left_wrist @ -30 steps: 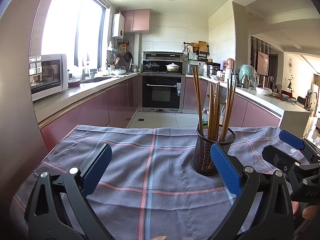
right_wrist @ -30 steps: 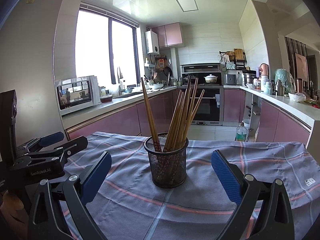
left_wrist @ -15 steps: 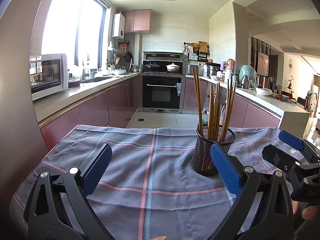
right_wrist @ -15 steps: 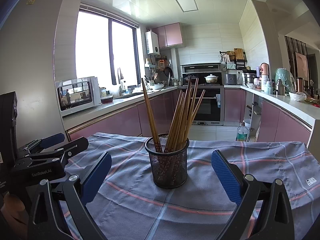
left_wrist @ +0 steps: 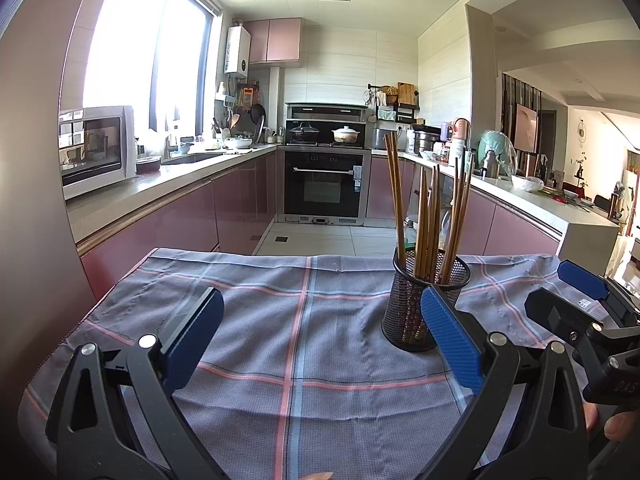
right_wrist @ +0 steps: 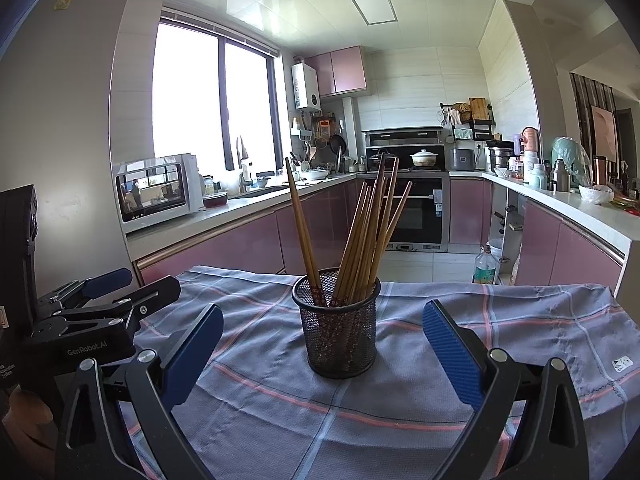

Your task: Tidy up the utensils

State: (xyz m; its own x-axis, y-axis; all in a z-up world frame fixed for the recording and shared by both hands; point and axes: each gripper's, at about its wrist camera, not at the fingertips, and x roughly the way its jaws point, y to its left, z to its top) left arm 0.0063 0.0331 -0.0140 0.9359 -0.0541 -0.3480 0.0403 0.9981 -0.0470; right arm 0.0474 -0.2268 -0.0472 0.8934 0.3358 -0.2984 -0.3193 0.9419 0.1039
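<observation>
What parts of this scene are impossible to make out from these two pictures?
- Chopsticks: lower ends blurred behind the holder mesh in the right wrist view; exact count unclear.
- Holder: right side covered by the left gripper finger in the left wrist view.
- Cloth tag: print too small, right wrist view.
- Right gripper: base cut off by the bottom edge.

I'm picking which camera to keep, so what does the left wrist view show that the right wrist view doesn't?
Only the left wrist view shows the right gripper from outside and the dining area beyond the counter. Only the right wrist view shows the left gripper from outside, a white tag on the cloth, and a bottle on the floor. Both show the mesh holder of chopsticks standing on the checked cloth, both grippers open and empty.
</observation>
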